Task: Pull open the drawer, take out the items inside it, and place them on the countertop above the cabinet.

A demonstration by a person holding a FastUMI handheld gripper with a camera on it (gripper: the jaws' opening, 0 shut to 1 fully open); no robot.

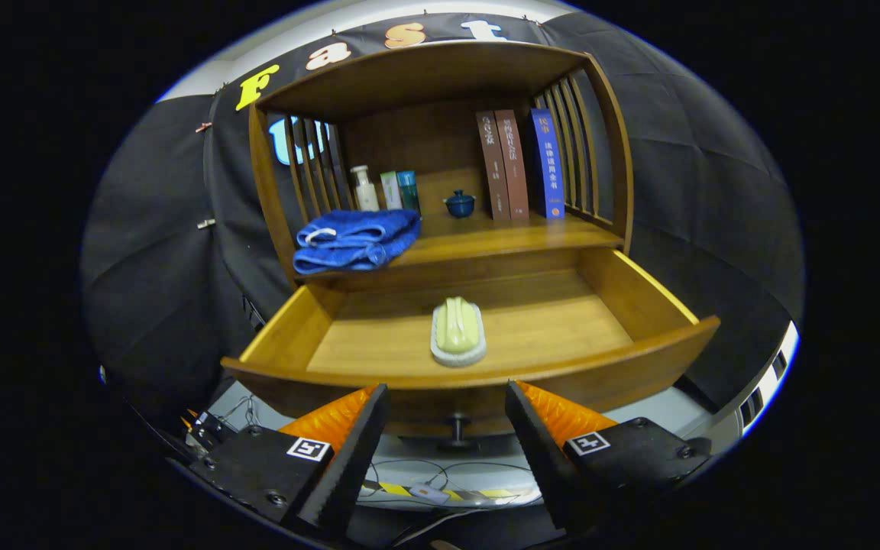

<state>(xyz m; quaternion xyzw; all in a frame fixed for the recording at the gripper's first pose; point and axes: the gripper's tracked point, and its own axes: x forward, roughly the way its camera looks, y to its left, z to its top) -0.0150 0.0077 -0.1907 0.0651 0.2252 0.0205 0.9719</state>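
**Q:** where's everything sitting relative to the drawer right now?

**Me:** The drawer (478,336) is pulled well out of the wooden cabinet (440,76). There's one item in it, a pale green scrub brush (457,331) with a whitish base, lying flat on the drawer floor, roughly mid-width and close to the front panel. My gripper (448,412) is hanging just in front of that front panel, fingers spread wide apart with nothing between them. The little drawer knob (457,428) shows in the gap between the fingers, and neither one touches it.

**Q:** and the countertop?

**Me:** It's the shelf surface (501,237) right above and behind the drawer. A folded blue towel (356,239) sits on its left end. Further back from the drawer there are a few small bottles (386,189), a small dark blue lidded pot (459,203) near the middle, and three books (520,164) standing upright on the right. Under the drawer front I can see some cables (440,473) on the light floor.
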